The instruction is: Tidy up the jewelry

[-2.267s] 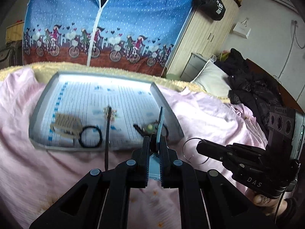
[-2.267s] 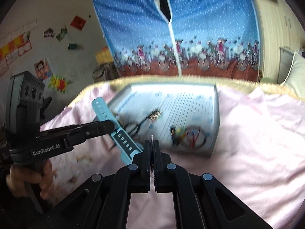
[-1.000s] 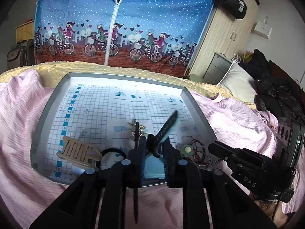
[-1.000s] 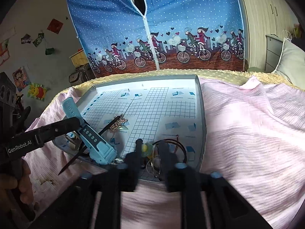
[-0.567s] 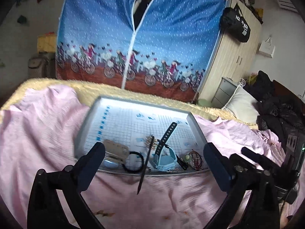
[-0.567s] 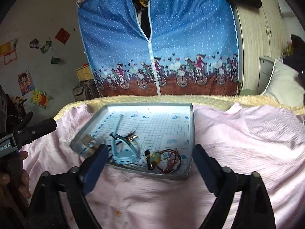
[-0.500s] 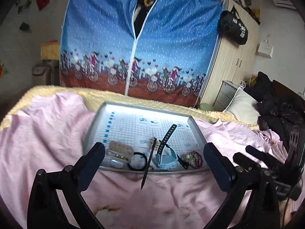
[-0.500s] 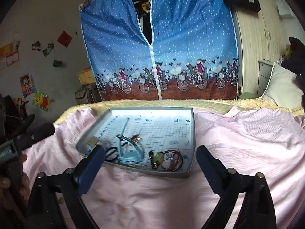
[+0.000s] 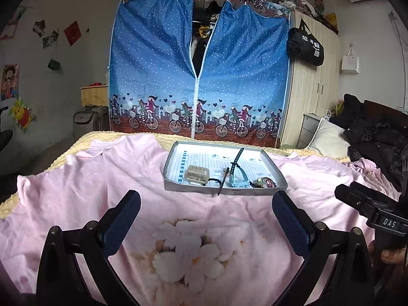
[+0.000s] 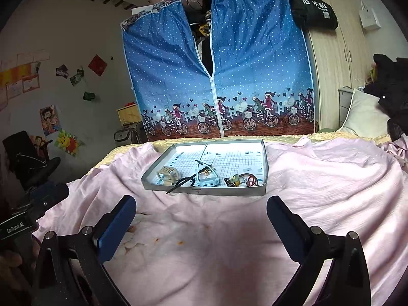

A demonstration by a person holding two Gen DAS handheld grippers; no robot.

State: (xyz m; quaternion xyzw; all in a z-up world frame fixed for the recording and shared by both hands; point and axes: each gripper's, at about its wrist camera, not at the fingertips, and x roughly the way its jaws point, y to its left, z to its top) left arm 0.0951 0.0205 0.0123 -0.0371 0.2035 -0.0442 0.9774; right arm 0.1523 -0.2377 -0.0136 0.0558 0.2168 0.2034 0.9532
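Note:
A grey tray (image 9: 224, 191) (image 10: 204, 190) with a grid liner sits on the pink bedsheet. In it lie a light blue watch (image 9: 237, 178) (image 10: 207, 181) with one strap sticking up, a beige comb clip (image 9: 196, 173) (image 10: 167, 173), a black hair tie (image 9: 213, 180), a black stick (image 9: 221, 181) (image 10: 182, 182) poking over the front rim, and red and gold bangles (image 9: 266, 182) (image 10: 244, 179). My left gripper (image 9: 206, 219) is open and empty, well back from the tray. My right gripper (image 10: 201, 219) is open and empty too, also short of the tray.
The pink sheet (image 9: 193, 239) covers the bed around the tray. Behind stands a blue fabric wardrobe (image 9: 199, 76), with a wooden cupboard (image 9: 313, 97) to its right. A pillow (image 9: 329, 140) and dark clothes (image 9: 377, 135) lie at the right. A black chair (image 10: 33, 163) stands at the left.
Both grippers let go, the left releasing the blue watch into the tray, then opened wide and drew back from the tray, which now looks smaller and farther.

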